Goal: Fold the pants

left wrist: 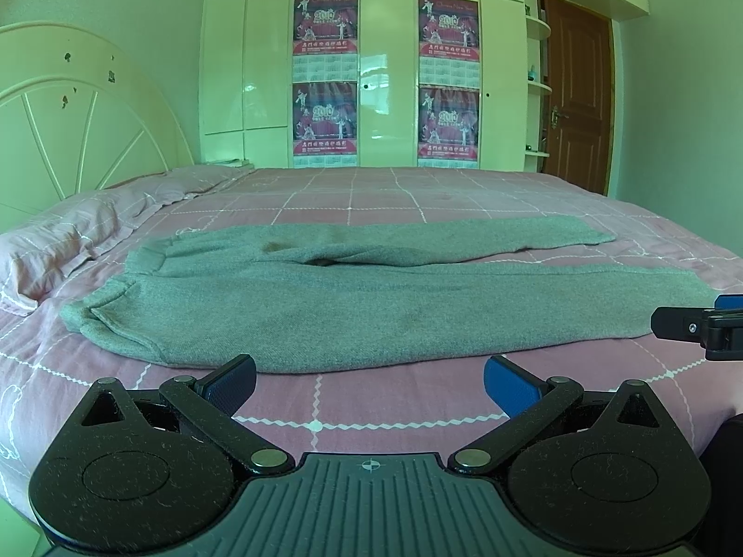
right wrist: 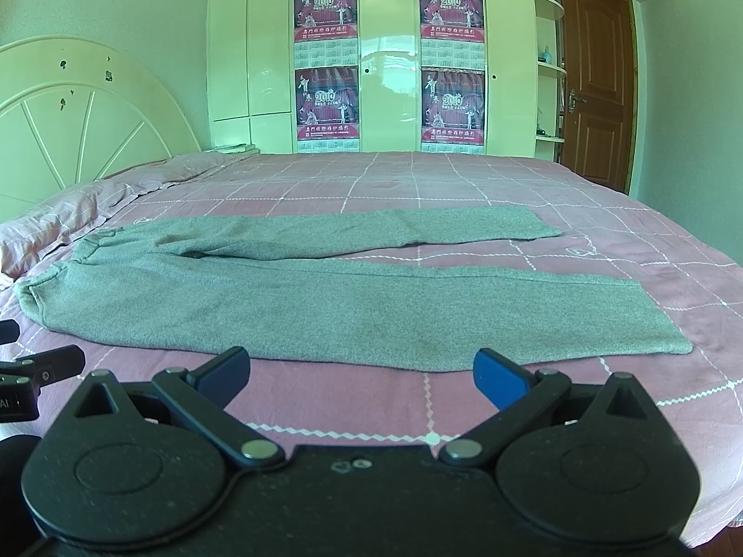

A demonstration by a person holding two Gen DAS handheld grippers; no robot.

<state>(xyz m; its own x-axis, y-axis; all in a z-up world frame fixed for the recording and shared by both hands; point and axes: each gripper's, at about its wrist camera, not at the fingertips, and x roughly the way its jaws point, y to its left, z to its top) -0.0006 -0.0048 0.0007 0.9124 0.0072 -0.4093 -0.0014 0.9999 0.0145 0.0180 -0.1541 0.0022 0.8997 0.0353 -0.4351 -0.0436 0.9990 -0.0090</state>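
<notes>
Grippers (left wrist: 369, 383) (right wrist: 362, 373) level, jaws spread, before pants (right wrist: 288, 297)

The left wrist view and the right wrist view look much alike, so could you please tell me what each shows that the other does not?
Only the left wrist view shows the brownish stain on the grey pants and the right gripper at its right edge.

Only the right wrist view shows the near leg's full cuff and part of the left gripper at its left edge.

Both show the pants flat on the pink checked bed, waistband left, legs right, and their own jaws open and empty.
</notes>
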